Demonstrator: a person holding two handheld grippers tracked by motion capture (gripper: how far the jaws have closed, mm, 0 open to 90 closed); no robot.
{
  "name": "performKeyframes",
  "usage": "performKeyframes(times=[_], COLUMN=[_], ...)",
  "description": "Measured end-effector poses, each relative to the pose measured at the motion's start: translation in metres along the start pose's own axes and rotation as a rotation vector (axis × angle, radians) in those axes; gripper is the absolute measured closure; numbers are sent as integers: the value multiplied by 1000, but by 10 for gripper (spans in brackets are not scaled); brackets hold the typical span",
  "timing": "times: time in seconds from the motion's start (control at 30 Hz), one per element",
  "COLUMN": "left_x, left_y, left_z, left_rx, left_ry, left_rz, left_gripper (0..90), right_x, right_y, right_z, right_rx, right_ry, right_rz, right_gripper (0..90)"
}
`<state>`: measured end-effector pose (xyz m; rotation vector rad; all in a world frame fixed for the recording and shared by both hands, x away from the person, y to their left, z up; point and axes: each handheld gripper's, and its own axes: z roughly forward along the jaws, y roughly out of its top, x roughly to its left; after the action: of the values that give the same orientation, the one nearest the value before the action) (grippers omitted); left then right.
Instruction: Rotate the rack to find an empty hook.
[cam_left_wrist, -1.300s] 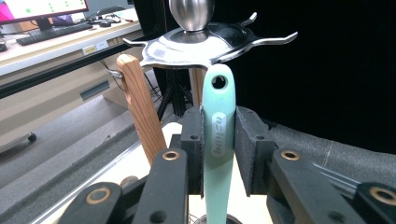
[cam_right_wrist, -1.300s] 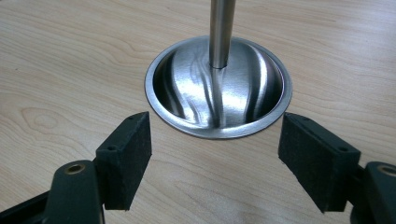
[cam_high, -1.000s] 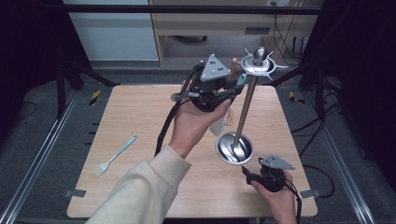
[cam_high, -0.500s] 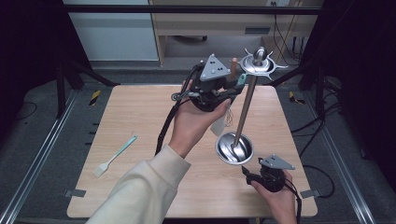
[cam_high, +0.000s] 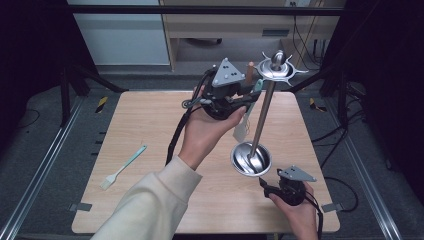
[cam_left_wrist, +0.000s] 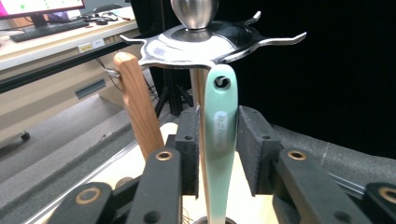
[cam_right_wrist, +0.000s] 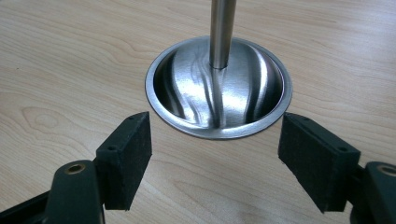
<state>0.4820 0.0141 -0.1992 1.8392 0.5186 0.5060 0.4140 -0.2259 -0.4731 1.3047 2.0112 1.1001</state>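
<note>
A steel utensil stand rises from its dish base (cam_high: 251, 159) (cam_right_wrist: 219, 88) by a pole (cam_high: 262, 115) to a star-shaped hook top (cam_high: 277, 70) (cam_left_wrist: 205, 44). My left gripper (cam_high: 252, 92) (cam_left_wrist: 218, 149) is raised to that top. A mint-green utensil handle (cam_left_wrist: 220, 140) (cam_high: 257, 86) stands between its pads, its hole just under a hook. The jaws have just been opening and a thin gap shows beside the left pad. A wooden handle (cam_left_wrist: 137, 102) (cam_high: 249, 71) hangs alongside. My right gripper (cam_high: 267, 186) (cam_right_wrist: 215, 158) rests low by the base, open, its pads apart from the rim.
A mint-handled brush (cam_high: 122, 167) lies on the wooden table (cam_high: 150, 125) at the left. Black frame rails run along both sides, and cables trail off the right edge. A desk and cabinet stand beyond the far edge.
</note>
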Motion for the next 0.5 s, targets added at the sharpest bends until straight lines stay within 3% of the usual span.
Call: performKeyframes(times=[0.17,0.27,0.5], left_x=[-2,-4,-14], left_y=[-7,-15,-49], left_z=[-11,-18,-39], left_rx=[10,41,68], left_ry=[9,5,12], left_rz=[7,28,64], left_gripper=[604,530,306], right_x=[1,1,1], right_y=[0,0,3], right_z=[0,0,-6], right_rx=[0,0,-29], right_ry=[-2,-4,-20], right_rz=[-4,-3,8], right_gripper=[260,261,268])
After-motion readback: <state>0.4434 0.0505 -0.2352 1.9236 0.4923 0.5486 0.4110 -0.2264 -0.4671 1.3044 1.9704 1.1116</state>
